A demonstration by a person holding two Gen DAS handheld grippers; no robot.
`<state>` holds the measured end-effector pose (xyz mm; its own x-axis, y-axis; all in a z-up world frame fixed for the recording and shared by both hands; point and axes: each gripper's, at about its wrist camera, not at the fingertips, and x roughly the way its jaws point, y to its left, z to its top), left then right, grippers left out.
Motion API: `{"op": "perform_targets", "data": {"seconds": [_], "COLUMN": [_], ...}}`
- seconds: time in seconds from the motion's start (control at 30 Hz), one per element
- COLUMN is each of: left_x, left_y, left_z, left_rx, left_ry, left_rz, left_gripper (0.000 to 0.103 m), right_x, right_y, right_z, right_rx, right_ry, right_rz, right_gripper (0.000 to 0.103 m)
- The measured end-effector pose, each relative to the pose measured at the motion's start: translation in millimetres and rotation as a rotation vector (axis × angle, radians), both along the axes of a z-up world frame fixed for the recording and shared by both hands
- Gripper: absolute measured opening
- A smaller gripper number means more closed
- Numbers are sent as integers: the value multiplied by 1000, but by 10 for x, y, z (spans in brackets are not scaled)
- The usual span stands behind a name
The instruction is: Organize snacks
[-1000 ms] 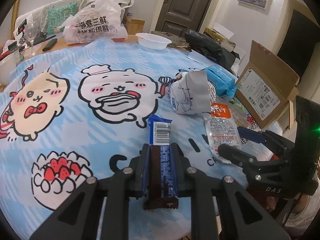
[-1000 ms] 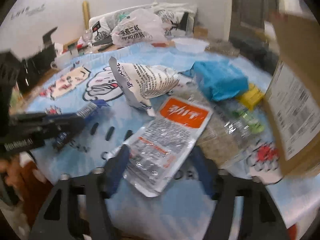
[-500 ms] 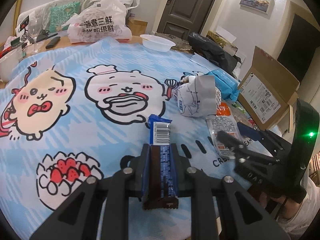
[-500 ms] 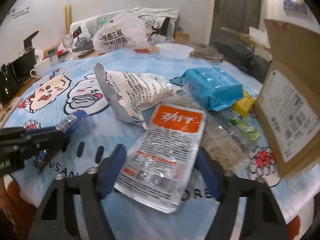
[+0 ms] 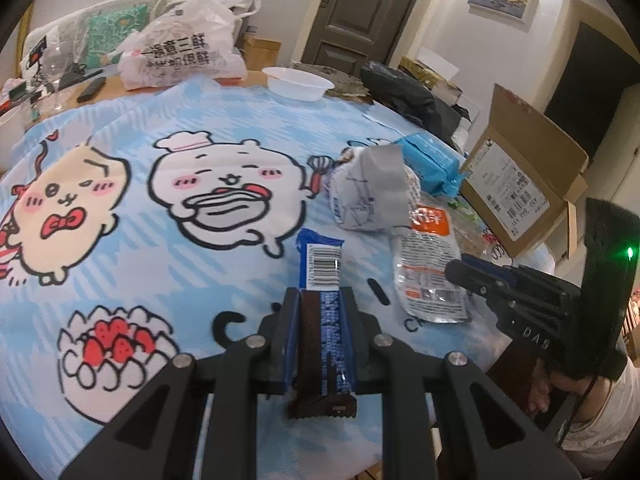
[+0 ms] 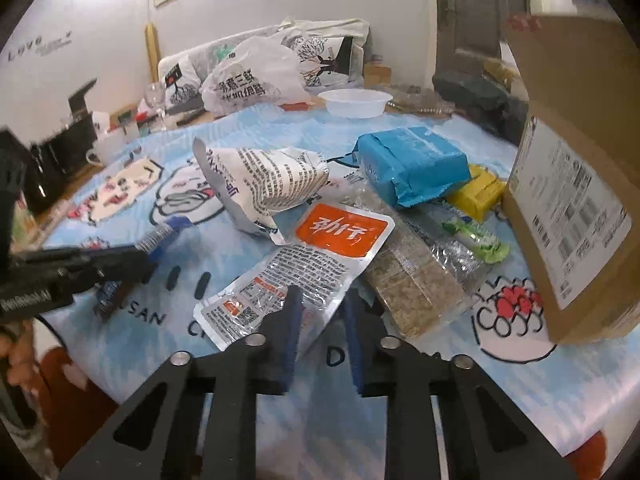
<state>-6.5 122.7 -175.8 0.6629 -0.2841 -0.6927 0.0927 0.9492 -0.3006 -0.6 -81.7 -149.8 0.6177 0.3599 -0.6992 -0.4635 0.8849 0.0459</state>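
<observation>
My left gripper (image 5: 318,322) is shut on a blue and brown snack bar (image 5: 321,276) and holds it just above the cartoon tablecloth (image 5: 160,256). The bar also shows in the right wrist view (image 6: 154,238). My right gripper (image 6: 320,312) has its blue pads closed on the near edge of a silver pouch with an orange label (image 6: 296,268). The pouch also shows in the left wrist view (image 5: 428,268), with the right gripper (image 5: 460,270) at its near end. A crumpled white snack bag (image 6: 268,184), a blue pack (image 6: 408,164) and a clear cracker pack (image 6: 412,276) lie close by.
An open cardboard box (image 6: 576,184) stands at the right edge of the table. A yellow pack (image 6: 478,192) and a green sweet (image 6: 476,240) lie beside it. A white bowl (image 6: 356,102), a plastic bag (image 6: 252,80) and a wine glass (image 6: 156,96) stand at the back.
My right gripper's jaws have closed from wide open onto the near edge of the silver pouch. My left gripper still holds the snack bar in about the same place.
</observation>
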Motion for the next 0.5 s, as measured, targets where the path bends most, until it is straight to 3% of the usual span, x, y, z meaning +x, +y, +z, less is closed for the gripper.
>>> {"op": "perform_targets", "data": {"seconds": [0.23, 0.5], "left_x": [39, 31], "left_y": [-193, -347], "left_z": [-30, -28], "left_rx": [-84, -97], "left_ry": [20, 26], "left_rz": [-98, -165], "left_gripper": [16, 16], "right_x": [111, 201], "right_y": [-115, -152], "right_z": [-4, -35], "right_rx": [148, 292], "right_ry": [121, 214], "right_rz": [7, 28], "right_gripper": [18, 18]}}
